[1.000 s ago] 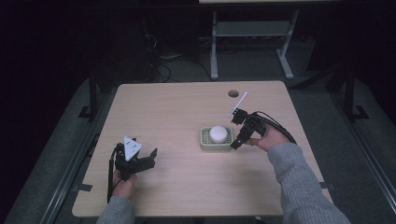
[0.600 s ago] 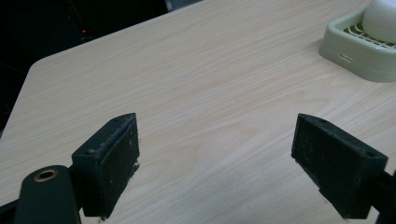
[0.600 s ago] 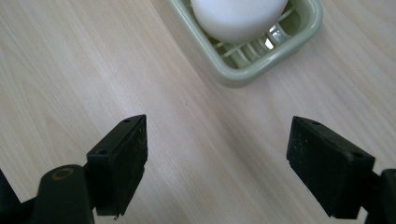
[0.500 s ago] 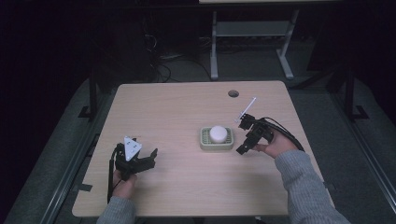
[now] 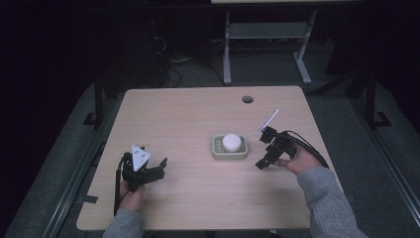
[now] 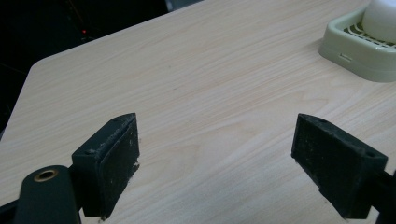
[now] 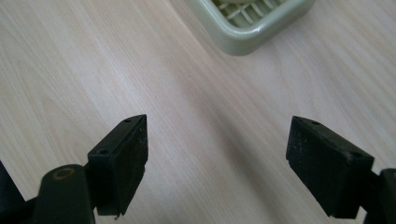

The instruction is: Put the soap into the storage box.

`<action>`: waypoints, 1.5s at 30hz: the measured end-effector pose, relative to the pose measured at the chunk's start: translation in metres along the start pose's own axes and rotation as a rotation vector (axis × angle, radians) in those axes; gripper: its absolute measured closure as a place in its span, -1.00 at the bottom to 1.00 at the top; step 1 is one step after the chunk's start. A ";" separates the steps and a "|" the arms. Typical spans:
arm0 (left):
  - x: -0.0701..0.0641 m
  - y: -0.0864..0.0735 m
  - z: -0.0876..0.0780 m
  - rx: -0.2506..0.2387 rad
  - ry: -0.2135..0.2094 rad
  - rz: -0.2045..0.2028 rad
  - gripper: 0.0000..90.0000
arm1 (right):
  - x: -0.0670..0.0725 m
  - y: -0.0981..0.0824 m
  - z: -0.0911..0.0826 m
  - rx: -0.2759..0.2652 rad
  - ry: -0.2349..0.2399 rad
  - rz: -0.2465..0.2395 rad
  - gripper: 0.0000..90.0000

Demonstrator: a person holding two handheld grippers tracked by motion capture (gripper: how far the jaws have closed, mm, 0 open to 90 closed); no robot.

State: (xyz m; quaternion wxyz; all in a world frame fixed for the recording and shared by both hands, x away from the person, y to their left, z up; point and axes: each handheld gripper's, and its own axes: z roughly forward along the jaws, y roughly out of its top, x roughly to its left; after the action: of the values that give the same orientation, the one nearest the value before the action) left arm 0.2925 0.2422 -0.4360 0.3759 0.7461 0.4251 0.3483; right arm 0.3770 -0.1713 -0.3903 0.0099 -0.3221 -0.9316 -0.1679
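Observation:
A pale green soap dish (image 5: 218,151) stands near the middle of the wooden table (image 5: 188,114), with a round white soap (image 5: 231,142) lying in it. My right gripper (image 5: 264,148) is just right of the dish, open and holding nothing. In the right gripper view its jaws stand wide apart over bare wood, the soap dish (image 7: 252,28) ahead of them. My left gripper (image 5: 152,170) rests near the front left of the table, open and empty. From the left gripper view, the soap dish (image 6: 359,56) and the soap (image 6: 380,21) lie far off at the upper right.
A round cable hole (image 5: 247,99) sits near the table's far edge. Beyond the table stands a grey metal frame (image 5: 265,34) on a dark floor. A strip of tape (image 5: 86,199) lies at the front left corner.
My right gripper has drawn back from the soap dish, moving right and toward the front edge. The soap stays in the dish. The left gripper has not moved.

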 end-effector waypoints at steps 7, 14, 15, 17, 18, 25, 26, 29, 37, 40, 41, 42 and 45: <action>0.000 0.000 0.000 -0.002 0.001 -0.002 -0.67 | 0.001 -0.011 0.001 -0.006 0.003 0.018 -0.55; 0.000 0.000 0.000 -0.001 0.002 0.000 -0.67 | 0.001 -0.023 0.002 -0.014 0.008 0.033 -0.54; 0.000 0.000 0.000 0.000 0.002 0.000 -0.67 | 0.001 -0.024 0.002 -0.017 0.010 0.035 -0.54; 0.000 0.000 0.000 0.001 0.002 0.001 -0.67 | 0.001 -0.030 0.002 -0.022 0.010 0.042 -0.54; 0.000 0.000 0.000 0.001 0.003 0.001 -0.67 | 0.001 -0.030 0.002 -0.022 0.010 0.042 -0.54; 0.000 0.000 0.000 0.002 0.003 -0.001 -0.67 | 0.002 -0.042 0.002 -0.036 0.007 0.050 -0.54; 0.000 0.000 0.000 0.000 0.004 -0.003 -0.67 | 0.002 -0.045 0.002 -0.037 0.004 0.053 -0.54; 0.000 0.000 0.000 -0.001 0.003 0.000 -0.67 | 0.002 -0.049 0.002 -0.040 0.001 0.056 -0.54; 0.000 0.000 0.000 0.001 0.004 0.003 -0.67 | 0.000 -0.070 0.002 -0.057 0.002 0.086 -0.53; 0.000 0.000 0.001 0.000 0.004 0.002 -0.67 | 0.000 -0.077 0.002 -0.068 -0.002 0.096 -0.53; 0.000 -0.001 0.001 0.001 0.003 0.001 -0.67 | 0.001 -0.081 0.002 -0.076 -0.001 0.103 -0.53; 0.000 -0.001 0.001 0.001 0.003 0.001 -0.67 | 0.001 -0.081 0.002 -0.076 -0.001 0.103 -0.53; -0.001 0.000 0.001 0.005 0.003 0.008 -0.67 | 0.002 -0.090 0.002 -0.086 -0.007 0.113 -0.53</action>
State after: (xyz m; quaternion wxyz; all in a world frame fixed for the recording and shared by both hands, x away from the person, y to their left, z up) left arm 0.2926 0.2417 -0.4368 0.3721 0.7480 0.4237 0.3500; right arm 0.3213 -0.2354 -0.4193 0.0024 -0.3748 -0.9040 -0.2059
